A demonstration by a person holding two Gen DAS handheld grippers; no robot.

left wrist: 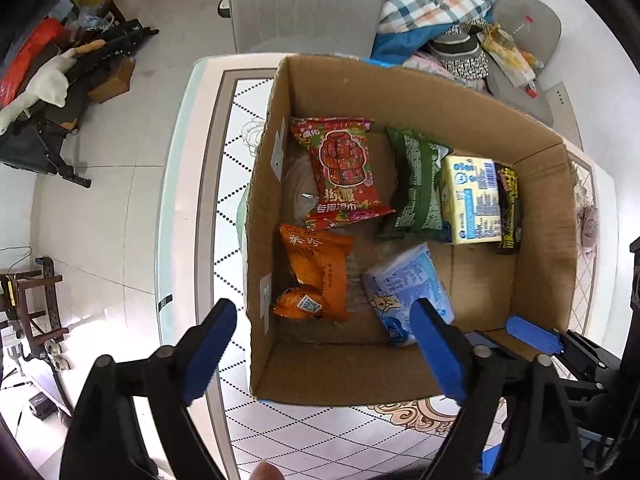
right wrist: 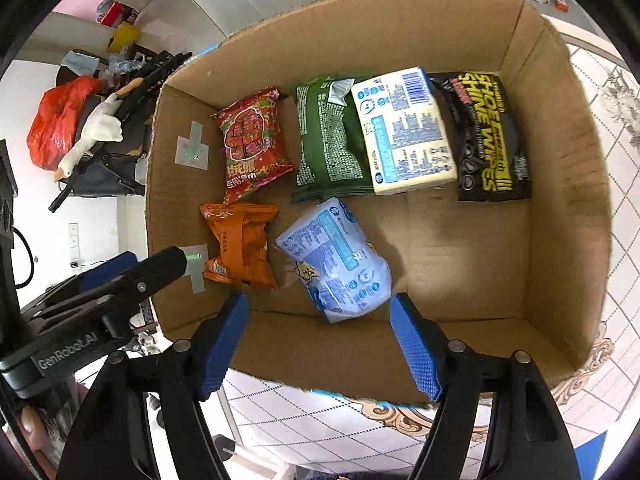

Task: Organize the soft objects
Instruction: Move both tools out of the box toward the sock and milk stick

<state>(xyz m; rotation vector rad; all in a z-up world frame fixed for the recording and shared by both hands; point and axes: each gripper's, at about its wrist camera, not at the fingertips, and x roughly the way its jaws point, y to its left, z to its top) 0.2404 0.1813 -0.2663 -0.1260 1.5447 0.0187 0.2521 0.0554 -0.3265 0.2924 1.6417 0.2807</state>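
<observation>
My left tool [left wrist: 324,344] points straight down over the near-left corner of the cardboard box [left wrist: 540,216] on the bench [left wrist: 208,184], spread wide and gripping nothing, while my right tool [right wrist: 318,344] tilts in above the pale blue pack [right wrist: 336,260], released too. Only the right view reads the black shoe-wipes pack [right wrist: 486,136] clearly, with bare box floor at its near-right corner
</observation>
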